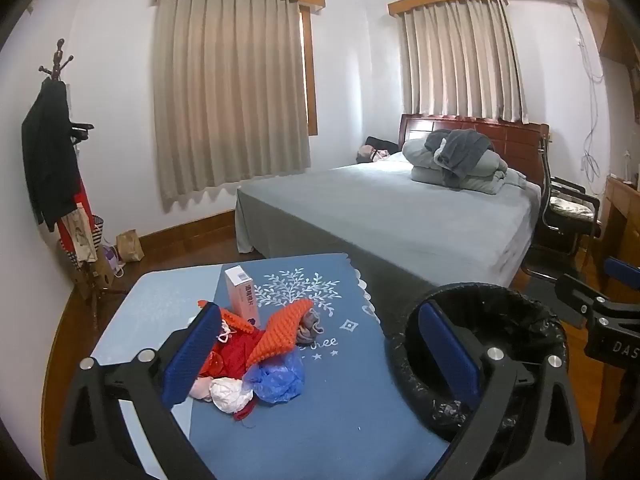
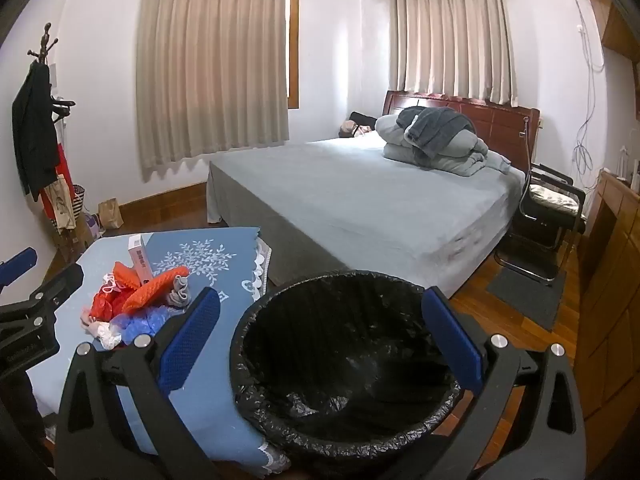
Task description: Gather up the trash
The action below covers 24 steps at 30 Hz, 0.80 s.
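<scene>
A heap of trash lies on the blue-clothed table (image 1: 344, 392): orange bumpy foam (image 1: 282, 330), a red mesh bag (image 1: 232, 354), a blue plastic bag (image 1: 276, 378), white crumpled paper (image 1: 228, 394), a grey scrap (image 1: 310, 326) and an upright pink-white box (image 1: 242, 296). My left gripper (image 1: 320, 356) hovers open above and in front of the heap, nothing between its blue pads. To the right stands a bin with a black liner (image 2: 344, 364); its inside looks bare. My right gripper (image 2: 324, 344) is open over the bin's mouth. The heap (image 2: 132, 312) also shows at left in the right wrist view.
A bed with a grey cover (image 1: 400, 212) stands beyond the table, folded bedding (image 1: 460, 164) at its head. A coat stand with clothes (image 1: 52, 160) is at the left wall, a paper bag (image 1: 130, 246) on the floor, a black chair (image 2: 548, 216) and wooden cabinet (image 2: 612, 260) at right.
</scene>
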{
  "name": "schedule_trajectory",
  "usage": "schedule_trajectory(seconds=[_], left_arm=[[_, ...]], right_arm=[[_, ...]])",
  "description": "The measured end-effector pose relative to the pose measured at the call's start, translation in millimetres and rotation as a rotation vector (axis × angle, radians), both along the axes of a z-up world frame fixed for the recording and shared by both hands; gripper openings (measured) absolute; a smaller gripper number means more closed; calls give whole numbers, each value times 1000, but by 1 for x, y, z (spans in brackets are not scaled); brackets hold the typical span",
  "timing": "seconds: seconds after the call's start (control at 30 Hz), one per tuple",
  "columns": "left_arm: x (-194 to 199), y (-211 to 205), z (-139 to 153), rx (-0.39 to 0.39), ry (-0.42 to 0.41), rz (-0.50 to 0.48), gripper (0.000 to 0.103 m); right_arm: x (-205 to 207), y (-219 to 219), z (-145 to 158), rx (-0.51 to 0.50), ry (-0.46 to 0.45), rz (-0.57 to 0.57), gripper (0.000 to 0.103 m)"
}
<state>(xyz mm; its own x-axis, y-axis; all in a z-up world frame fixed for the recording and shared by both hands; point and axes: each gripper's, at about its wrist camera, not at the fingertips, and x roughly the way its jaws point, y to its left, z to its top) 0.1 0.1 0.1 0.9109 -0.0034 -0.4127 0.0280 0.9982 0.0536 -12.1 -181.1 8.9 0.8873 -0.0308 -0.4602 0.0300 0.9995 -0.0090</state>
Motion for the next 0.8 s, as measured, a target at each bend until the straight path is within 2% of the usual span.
schedule_trajectory(seconds=[0.8], left_arm=[[-2, 0, -1, 9, -7, 2, 97]], right_arm=[[1, 0, -1, 6, 7, 0, 98]])
